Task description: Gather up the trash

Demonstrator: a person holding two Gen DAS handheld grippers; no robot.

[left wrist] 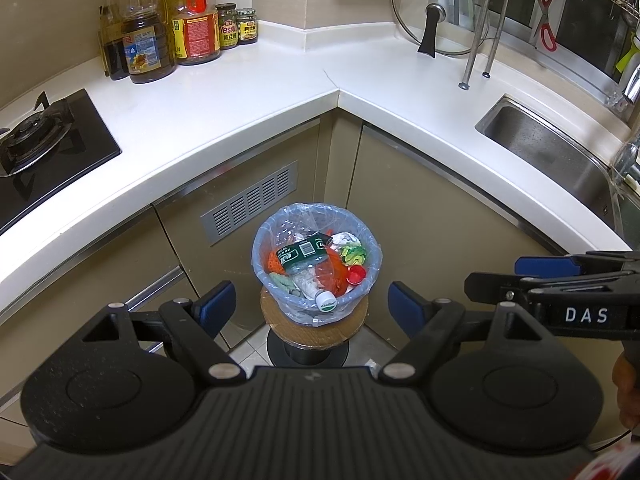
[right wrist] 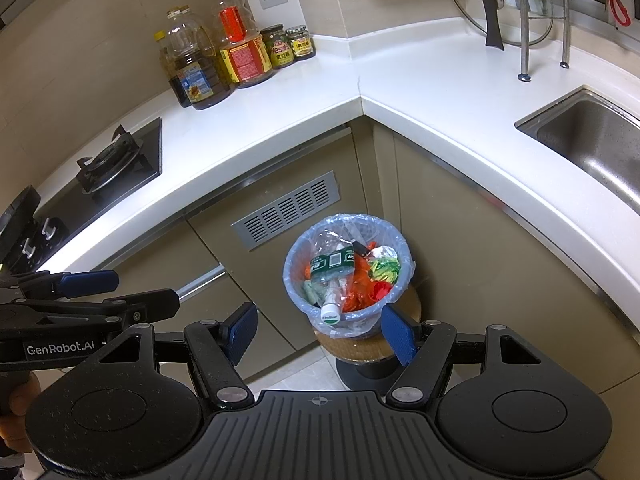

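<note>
A small bin lined with a blue plastic bag (left wrist: 264, 236) (right wrist: 294, 258) stands on a round wooden stool (left wrist: 316, 330) (right wrist: 408, 310) in the corner below the counter. It is full of trash: a clear plastic bottle with a green label (left wrist: 306, 258) (right wrist: 332, 266), orange wrappers, a red cap (left wrist: 356, 275) (right wrist: 380, 290). My left gripper (left wrist: 316, 304) is open and empty, high above the bin. My right gripper (right wrist: 320, 332) is open and empty, also above the bin. In the left wrist view the right gripper (left wrist: 496, 276) shows at the right edge; in the right wrist view the left gripper (right wrist: 140, 290) shows at the left.
An L-shaped white counter (left wrist: 256, 92) (right wrist: 420, 76) holds oil bottles and jars (left wrist: 176, 28) (right wrist: 224, 60) at the back, a gas hob (left wrist: 36, 148) (right wrist: 112, 164) left, a steel sink (left wrist: 560, 156) (right wrist: 600, 140) right, and a glass lid on a rack (left wrist: 436, 12). Cabinet doors with a vent (left wrist: 250, 202) stand behind the bin.
</note>
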